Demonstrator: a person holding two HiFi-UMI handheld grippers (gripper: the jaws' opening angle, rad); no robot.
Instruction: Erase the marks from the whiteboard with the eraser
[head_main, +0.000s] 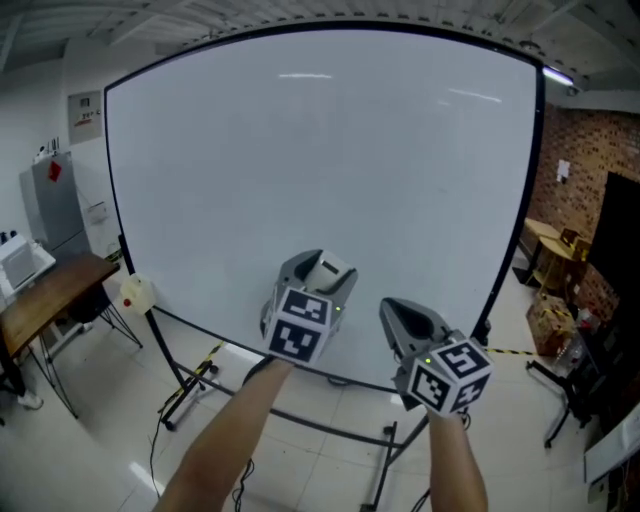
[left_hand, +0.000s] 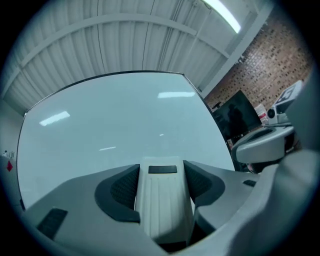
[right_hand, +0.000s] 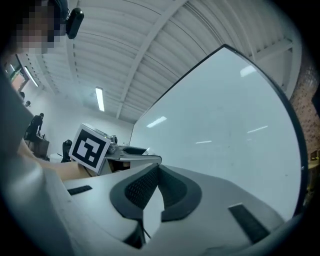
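- left gripper clamps a white ribbed plastic eraser before the lower part of the large white whiteboard (surface looks clean).
- right gripper, jaws pressed together on nothing, just beside it.

The whiteboard spans our frame's middle and top. Before its lower edge, below centre, sits our left gripper with the eraser between its jaws, our right gripper just right of it, a table far left.
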